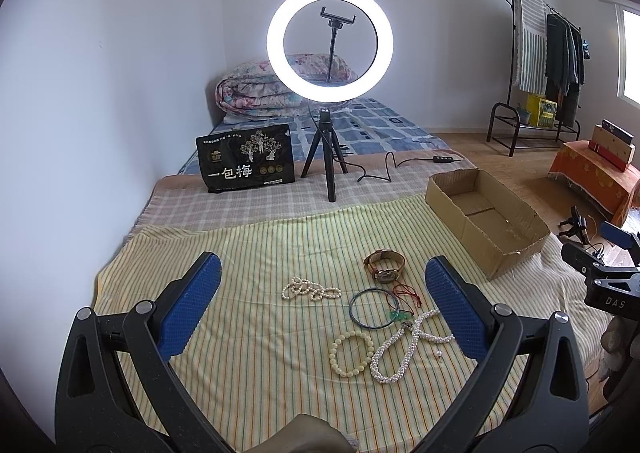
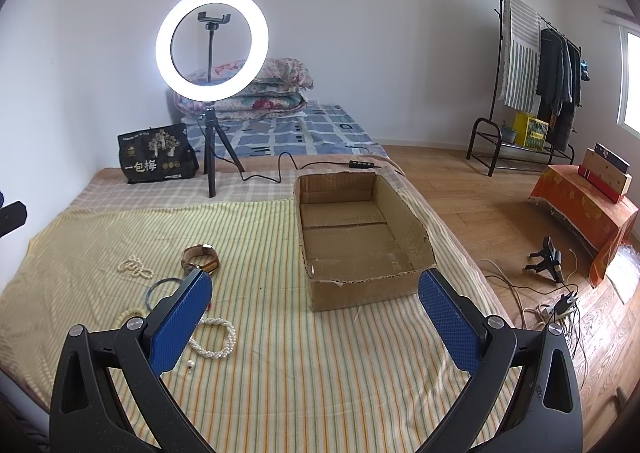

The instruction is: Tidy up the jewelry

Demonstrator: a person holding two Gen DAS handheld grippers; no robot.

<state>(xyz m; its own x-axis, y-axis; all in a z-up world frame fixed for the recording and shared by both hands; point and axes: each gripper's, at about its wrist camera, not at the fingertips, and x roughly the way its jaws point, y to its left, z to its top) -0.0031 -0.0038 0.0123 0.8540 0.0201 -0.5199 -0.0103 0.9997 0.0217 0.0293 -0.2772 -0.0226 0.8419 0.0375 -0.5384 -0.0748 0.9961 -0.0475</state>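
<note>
Jewelry lies on a yellow striped cloth [image 1: 256,253]: a brown-strapped watch [image 1: 384,267], a small pearl strand [image 1: 310,290], a dark green bangle [image 1: 373,308], a red cord with a green pendant [image 1: 404,307], a cream bead bracelet [image 1: 352,353] and a long pearl necklace [image 1: 404,349]. An empty cardboard box [image 2: 360,229] stands to their right. My left gripper [image 1: 322,277] is open and empty, above the jewelry. My right gripper [image 2: 316,293] is open and empty, in front of the box; the watch [image 2: 201,258] and pearl necklace [image 2: 218,337] lie by its left finger.
A lit ring light on a tripod [image 1: 330,41] and a black snack bag [image 1: 246,158] stand behind the cloth, with a cable [image 2: 280,169] running behind the box. Folded quilts [image 2: 272,89] lie at the back. Cables and a power strip [image 2: 560,305] lie on the wooden floor at right.
</note>
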